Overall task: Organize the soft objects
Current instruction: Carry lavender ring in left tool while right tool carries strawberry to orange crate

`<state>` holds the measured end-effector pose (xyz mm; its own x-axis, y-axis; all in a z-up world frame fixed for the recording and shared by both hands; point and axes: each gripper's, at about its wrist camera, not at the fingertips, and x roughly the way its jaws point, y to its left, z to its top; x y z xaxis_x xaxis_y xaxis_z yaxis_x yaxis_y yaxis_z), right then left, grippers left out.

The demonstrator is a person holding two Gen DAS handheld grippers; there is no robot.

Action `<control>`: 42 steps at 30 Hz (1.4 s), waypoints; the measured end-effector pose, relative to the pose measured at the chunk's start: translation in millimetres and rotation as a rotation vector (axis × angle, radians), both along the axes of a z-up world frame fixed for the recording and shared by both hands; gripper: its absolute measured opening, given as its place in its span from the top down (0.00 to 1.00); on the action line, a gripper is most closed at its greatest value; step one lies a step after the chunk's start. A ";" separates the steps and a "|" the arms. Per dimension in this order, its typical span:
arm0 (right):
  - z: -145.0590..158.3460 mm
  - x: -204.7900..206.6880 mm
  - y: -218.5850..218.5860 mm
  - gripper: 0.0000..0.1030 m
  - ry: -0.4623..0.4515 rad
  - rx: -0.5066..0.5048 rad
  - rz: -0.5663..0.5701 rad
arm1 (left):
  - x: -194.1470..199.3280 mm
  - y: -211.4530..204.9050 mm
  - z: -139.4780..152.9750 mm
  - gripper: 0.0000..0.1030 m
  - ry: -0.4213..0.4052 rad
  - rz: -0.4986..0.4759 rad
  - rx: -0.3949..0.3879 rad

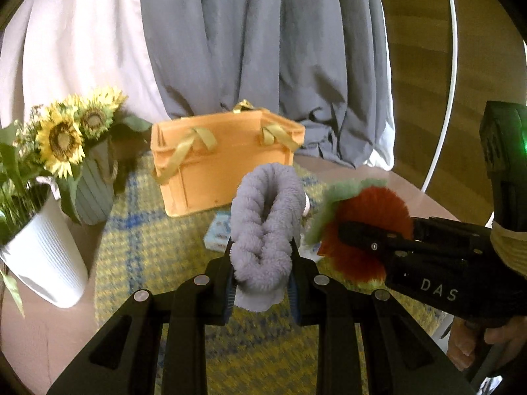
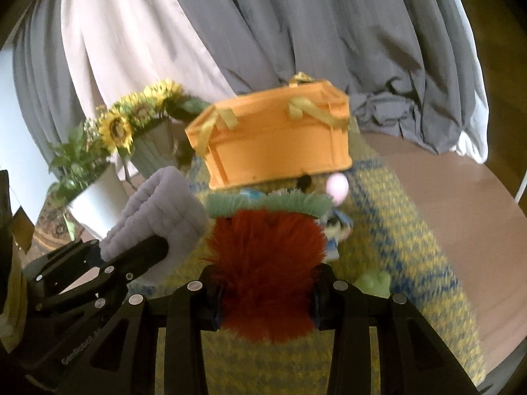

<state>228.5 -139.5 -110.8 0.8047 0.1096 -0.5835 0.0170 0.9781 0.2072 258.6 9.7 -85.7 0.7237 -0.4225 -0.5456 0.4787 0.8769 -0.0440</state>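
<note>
Holding folded grey fluffy cloth (image 1: 263,230) in left gripper (image 1: 263,276), jaws narrow, pads pressed on both sides, cloth raised above yellow-blue woven mat (image 1: 138,263). Clamping red-and-green furry plush (image 2: 266,263) in right gripper (image 2: 266,299), jaws narrow. Orange ribboned basket (image 1: 227,161) behind on mat; sunflowers (image 1: 62,138) at left.

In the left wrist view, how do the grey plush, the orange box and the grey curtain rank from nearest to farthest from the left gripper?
1. Grey plush: clamped between the left gripper's fingers.
2. Orange box: behind the plush, on the yellow mat.
3. Grey curtain: at the back, behind the box.
</note>
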 end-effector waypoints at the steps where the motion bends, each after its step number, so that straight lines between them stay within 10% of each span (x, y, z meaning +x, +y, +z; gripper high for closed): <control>1: 3.7 1.3 1.4 0.63 -0.010 -0.001 -0.004 | 2.1 1.6 3.4 0.75 -0.005 0.001 -0.002; 42: 105.3 109.8 -13.7 0.63 -0.329 -0.034 0.068 | 95.5 -0.3 94.5 0.75 -0.291 0.176 -0.045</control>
